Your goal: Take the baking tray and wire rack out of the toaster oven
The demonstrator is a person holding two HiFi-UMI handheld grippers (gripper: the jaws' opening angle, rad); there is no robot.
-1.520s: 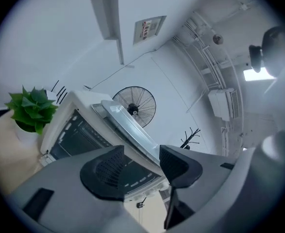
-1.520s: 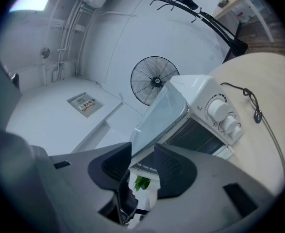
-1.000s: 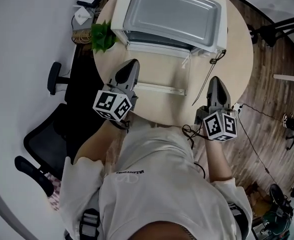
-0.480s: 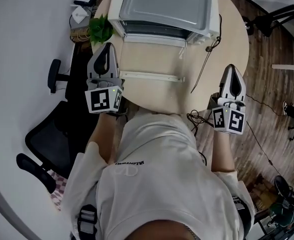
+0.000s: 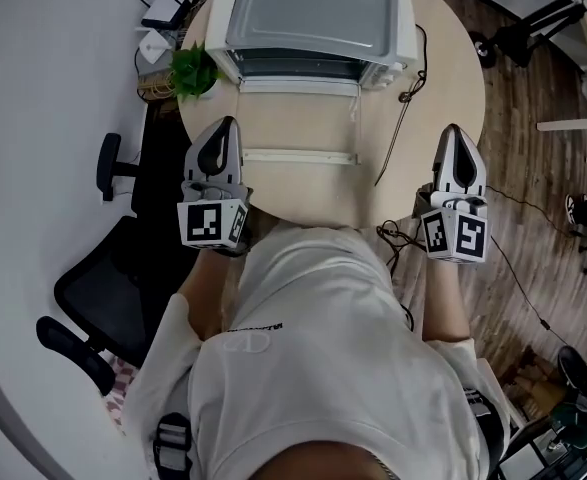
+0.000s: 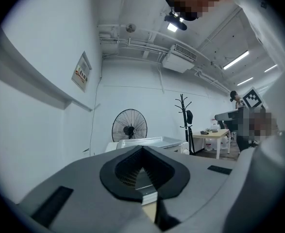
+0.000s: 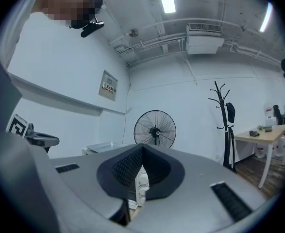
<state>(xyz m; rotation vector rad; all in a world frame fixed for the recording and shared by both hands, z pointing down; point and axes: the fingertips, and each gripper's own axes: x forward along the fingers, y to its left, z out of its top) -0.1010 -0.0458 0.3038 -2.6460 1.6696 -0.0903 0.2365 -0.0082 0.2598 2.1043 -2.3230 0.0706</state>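
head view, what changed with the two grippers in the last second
The left gripper slid toward the left edge of the pale round wooden table and the right gripper toward its right edge, both rolling from tilted to square. Nothing was taken or released; both pairs of fingers are shut and empty. The white toaster oven, door folded down, stayed put.

1. The wall sign [image 6: 82, 73] carries red and dark print, too small to read.
2. The white T-shirt [image 5: 303, 368] has one short line of dark print across the back, illegible.
3. The cubes of the left tool [image 5: 224, 126] and right tool [image 5: 457, 130] bear black-and-white square markers, no letters.
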